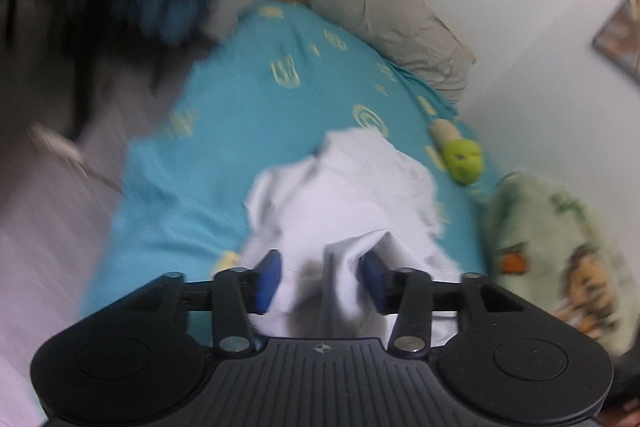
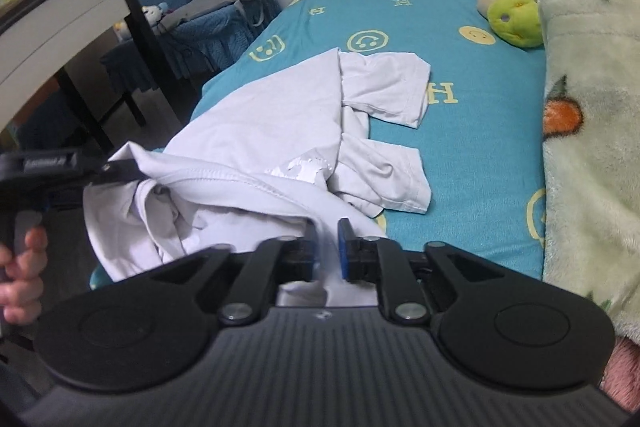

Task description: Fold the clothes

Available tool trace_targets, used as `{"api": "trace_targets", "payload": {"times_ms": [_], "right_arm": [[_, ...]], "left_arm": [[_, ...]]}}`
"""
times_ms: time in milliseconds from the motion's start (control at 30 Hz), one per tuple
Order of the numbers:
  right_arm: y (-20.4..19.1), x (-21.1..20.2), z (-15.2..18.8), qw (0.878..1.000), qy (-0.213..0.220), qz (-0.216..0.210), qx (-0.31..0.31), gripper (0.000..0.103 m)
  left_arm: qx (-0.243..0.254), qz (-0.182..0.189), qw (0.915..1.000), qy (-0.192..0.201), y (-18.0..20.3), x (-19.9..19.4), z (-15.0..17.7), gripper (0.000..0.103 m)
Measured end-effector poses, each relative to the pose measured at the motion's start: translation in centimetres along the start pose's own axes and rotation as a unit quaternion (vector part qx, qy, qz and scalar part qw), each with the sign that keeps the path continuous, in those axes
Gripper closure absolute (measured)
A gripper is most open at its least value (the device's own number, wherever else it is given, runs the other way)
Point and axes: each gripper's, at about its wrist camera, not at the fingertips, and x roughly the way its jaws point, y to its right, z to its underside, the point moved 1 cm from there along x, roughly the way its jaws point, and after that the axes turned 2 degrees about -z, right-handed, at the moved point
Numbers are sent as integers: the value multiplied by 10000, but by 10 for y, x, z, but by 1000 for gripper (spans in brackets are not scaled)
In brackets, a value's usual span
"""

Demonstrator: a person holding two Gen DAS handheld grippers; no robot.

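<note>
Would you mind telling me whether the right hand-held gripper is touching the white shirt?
Touching. The right wrist view shows the right hand-held gripper nearly shut, with a fold of the white shirt pinched between its blue pads.

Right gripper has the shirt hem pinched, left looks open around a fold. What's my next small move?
Probably close the left gripper first: its pads stand apart with the white shirt bunched between them, while the right gripper already pinches the hem. Then lift both.
</note>
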Motion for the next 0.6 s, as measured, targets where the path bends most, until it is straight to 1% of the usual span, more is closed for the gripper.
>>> {"api": "trace_targets", "payload": {"times_ms": [33, 67, 133, 233, 300, 400, 467, 500, 533, 567, 600], "right_arm": [[1, -1, 0, 10000, 44, -12, 43, 47], [1, -2, 0, 9999, 88, -24, 85, 42], [1, -5, -2, 9998, 162, -66, 128, 43], [0, -11, -4, 9994, 326, 4, 123, 43], [3, -13, -6, 9991, 388, 68, 178, 43], [11, -16, -8, 9982, 433, 105, 413, 43], [15, -17, -8, 9975, 453, 119, 523, 43], [16, -17, -9, 9974, 462, 127, 540, 43], [17, -17, -9, 9973, 469, 136, 548, 43], [17, -16, -9, 9972, 477, 144, 557, 43], [17, -16, -9, 9973, 476, 140, 549, 43]], "left_arm": [[249, -139, 9994, 177, 7, -10, 1, 49], [496, -256, 9977, 371, 15, -20, 3, 48], [864, -287, 9950, 402, 28, -22, 10, 48], [1383, -281, 9893, 361, 48, -19, 23, 48], [1727, -277, 9840, 333, 61, -17, 31, 49], [2239, -270, 9738, 290, 80, -15, 43, 52], [2577, -265, 9655, 261, 93, -13, 52, 63], [2744, -263, 9609, 246, 100, -12, 56, 65], [2743, -285, 9609, 238, 99, -10, 56, 69], [2674, -318, 9628, 233, 96, -8, 56, 77], [2606, -350, 9645, 228, 93, -6, 55, 81]]}}
